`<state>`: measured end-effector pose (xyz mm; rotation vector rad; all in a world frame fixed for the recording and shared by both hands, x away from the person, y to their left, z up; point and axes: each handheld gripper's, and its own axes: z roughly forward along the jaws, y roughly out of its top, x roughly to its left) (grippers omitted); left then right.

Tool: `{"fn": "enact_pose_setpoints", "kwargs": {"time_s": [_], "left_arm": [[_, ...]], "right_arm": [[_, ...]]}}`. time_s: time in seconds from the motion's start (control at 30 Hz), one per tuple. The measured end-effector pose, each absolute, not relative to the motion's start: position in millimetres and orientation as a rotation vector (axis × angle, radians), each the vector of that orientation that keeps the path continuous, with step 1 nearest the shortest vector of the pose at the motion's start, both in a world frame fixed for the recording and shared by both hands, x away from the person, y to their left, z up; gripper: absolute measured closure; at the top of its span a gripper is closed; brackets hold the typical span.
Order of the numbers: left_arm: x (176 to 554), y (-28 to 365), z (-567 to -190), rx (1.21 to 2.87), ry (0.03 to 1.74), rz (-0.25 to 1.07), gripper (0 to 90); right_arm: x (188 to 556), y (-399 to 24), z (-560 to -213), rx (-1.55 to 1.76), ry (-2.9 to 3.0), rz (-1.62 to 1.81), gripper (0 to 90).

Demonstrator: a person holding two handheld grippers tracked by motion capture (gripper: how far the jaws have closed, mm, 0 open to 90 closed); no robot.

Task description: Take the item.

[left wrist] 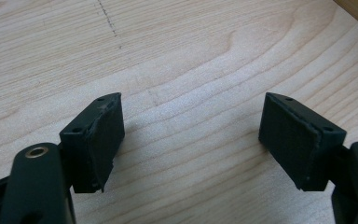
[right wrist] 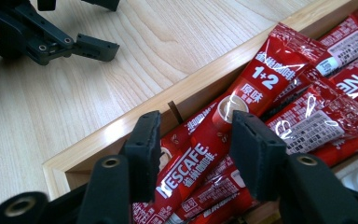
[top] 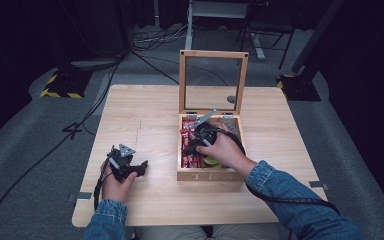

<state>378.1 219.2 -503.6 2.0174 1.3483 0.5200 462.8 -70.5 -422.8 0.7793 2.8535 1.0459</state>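
In the right gripper view, the right gripper (right wrist: 193,154) rises from the bottom of the frame with its jaws partly apart, a red Nescafé sachet (right wrist: 223,140) running diagonally between them; whether the pads touch it cannot be told. More red sachets (right wrist: 335,112) fill the right of the frame, inside the wooden box (right wrist: 121,126). At upper left the left gripper (right wrist: 93,46) rests on the table (right wrist: 51,107). In the left gripper view its jaws stand wide apart over bare wood. In the high view, the box's glass lid (top: 212,80) stands upright at centre.
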Motion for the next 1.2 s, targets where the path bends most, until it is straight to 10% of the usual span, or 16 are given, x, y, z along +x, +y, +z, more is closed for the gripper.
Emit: {"fn": "enact_pose_setpoints", "kwargs": {"time_s": [0.97,1.2], "left_arm": [[377.9,219.1,-503.6,2.018,1.349,0.519,22.7],[378.0,219.2,-503.6,2.018,1.348,0.52,22.7]], "right_arm": [[464.6,-64.7,-429.1,0.783,2.848,0.954,48.7],[466.9,-66.2,-428.8,0.833,2.83,0.952,66.1]]}}
